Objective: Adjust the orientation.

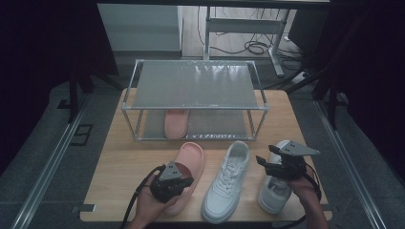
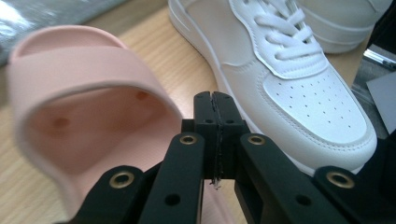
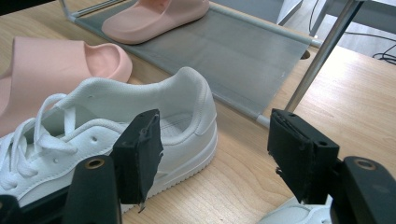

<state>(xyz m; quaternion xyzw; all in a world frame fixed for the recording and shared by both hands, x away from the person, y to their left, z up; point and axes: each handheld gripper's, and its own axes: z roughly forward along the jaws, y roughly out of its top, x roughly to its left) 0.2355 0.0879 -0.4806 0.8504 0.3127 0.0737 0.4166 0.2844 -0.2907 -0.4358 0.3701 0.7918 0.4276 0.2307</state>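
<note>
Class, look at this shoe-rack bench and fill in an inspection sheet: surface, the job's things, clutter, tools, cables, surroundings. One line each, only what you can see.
Surface: wooden table, bare between the shoes.
Job's things: pink slipper under the left hand; second pink slipper on the lower shelf of the metal rack, whose top shelf is empty; white sneaker at centre; another white sneaker under the right hand.
Clutter: nothing seen.
Tools: left tool shut on nothing, beside the slipper's strap; right tool open, holding nothing.
Cables: one trails from each tool; more on the floor behind the rack.
Surroundings: dark curtains on both sides, desk legs behind.
</note>
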